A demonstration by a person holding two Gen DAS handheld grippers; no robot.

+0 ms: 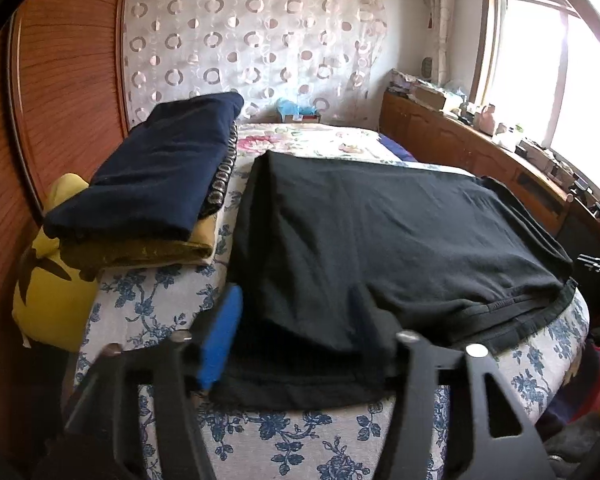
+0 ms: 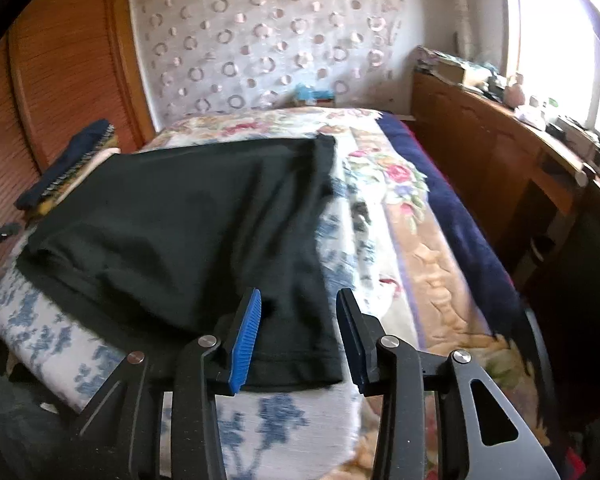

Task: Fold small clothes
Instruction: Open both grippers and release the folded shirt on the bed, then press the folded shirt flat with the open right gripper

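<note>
A black garment [image 1: 380, 240] lies partly folded on the floral bed cover [image 1: 148, 304]; it also shows in the right wrist view [image 2: 180, 220]. My left gripper [image 1: 300, 320] is at its near left corner, jaws wide; black cloth drapes over the right finger and hides it, the blue left pad [image 1: 220, 340] is beside the cloth edge. My right gripper [image 2: 298, 320] is open, its jaws straddling the garment's near right hem corner [image 2: 300, 368] without pinching it.
A stack of folded clothes, navy on top [image 1: 164, 168], sits at the bed's left by a yellow pillow [image 1: 48, 292] and a wooden wardrobe [image 1: 60, 80]. A wooden cabinet [image 1: 480, 152] with clutter runs under the window on the right. A flowered blanket [image 2: 400, 184] covers the far bed.
</note>
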